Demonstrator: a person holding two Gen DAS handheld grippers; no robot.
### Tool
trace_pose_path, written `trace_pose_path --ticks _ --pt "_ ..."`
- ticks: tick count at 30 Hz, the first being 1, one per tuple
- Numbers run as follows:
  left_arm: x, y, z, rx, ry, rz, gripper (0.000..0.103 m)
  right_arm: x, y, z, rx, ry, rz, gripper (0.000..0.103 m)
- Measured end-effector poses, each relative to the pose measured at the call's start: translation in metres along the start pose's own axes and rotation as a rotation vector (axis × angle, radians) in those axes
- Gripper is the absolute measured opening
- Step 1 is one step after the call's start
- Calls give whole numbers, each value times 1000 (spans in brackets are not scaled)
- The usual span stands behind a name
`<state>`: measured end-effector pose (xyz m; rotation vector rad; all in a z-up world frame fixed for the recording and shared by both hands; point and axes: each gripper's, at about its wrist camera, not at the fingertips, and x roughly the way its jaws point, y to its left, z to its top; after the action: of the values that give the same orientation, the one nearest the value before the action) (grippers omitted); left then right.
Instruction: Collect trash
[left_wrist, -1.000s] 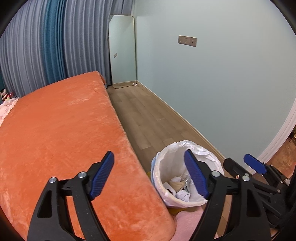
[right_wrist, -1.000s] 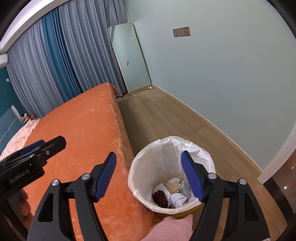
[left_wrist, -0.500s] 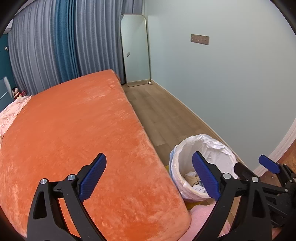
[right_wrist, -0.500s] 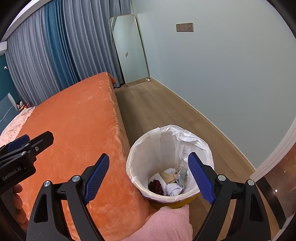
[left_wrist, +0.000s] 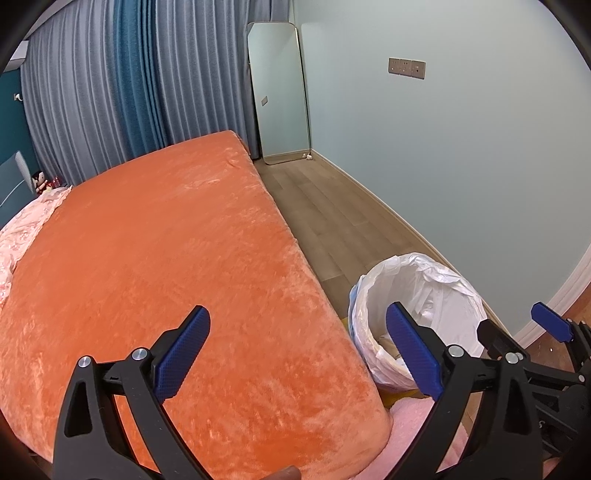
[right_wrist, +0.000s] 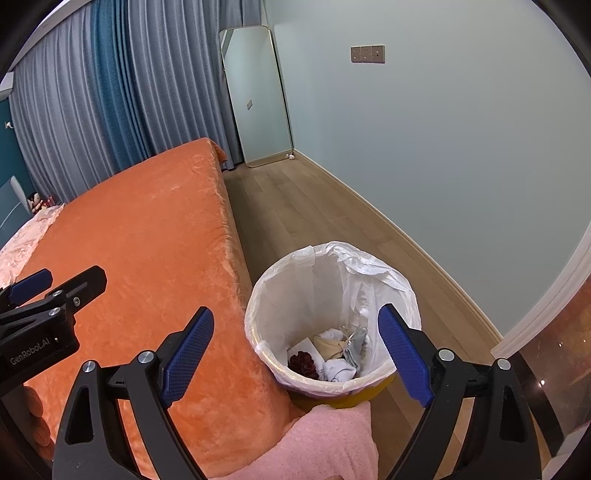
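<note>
A yellow trash bin lined with a white plastic bag (right_wrist: 369, 280) stands on the floor beside the orange bed; it also shows in the left wrist view (left_wrist: 436, 288). Crumpled trash (right_wrist: 332, 354) lies at its bottom: white tissues, a tan piece, a dark red lump. My right gripper (right_wrist: 295, 354) is open and empty, held above the bin's near rim. My left gripper (left_wrist: 295, 354) is open and empty over the bed's corner, left of the bin. Each gripper appears in the other's view, the right one (left_wrist: 546, 332) and the left one (right_wrist: 48, 291).
The orange plush bed cover (left_wrist: 147, 258) fills the left side. A pink cloth (right_wrist: 325, 439) lies at the bed's near corner against the bin. Wooden floor (right_wrist: 314, 206) runs to a leaning mirror (right_wrist: 255, 96) and grey-blue curtains (left_wrist: 110, 92). A pale wall (right_wrist: 443, 147) is on the right.
Both grippers have pulled back and up from the bin and swung left over the bed. The bin now sits further right in the left view. Both stay open and empty.
</note>
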<state>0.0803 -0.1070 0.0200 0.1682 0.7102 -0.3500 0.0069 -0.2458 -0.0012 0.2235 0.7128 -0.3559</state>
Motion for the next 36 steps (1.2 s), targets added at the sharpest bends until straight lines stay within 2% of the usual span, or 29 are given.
trace_pose_path --ticks 2,3,4,23,36 --pt "2 -1 -2 -1 5 3 92 -1 -1 -1 2 -4 -6 87" --pt "3 -1 -2 -2 7 3 92 0 -2 -1 3 -2 -8 94" --pt "4 -1 -3 -3 11 2 92 1 -4 -1 6 0 -6 97" --pt "17 -7 -9 -4 39 19 92 7 -13 -5 23 0 -25 96" --pt "17 -7 -10 -4 25 36 92 7 -10 -4 8 -3 -28 96"
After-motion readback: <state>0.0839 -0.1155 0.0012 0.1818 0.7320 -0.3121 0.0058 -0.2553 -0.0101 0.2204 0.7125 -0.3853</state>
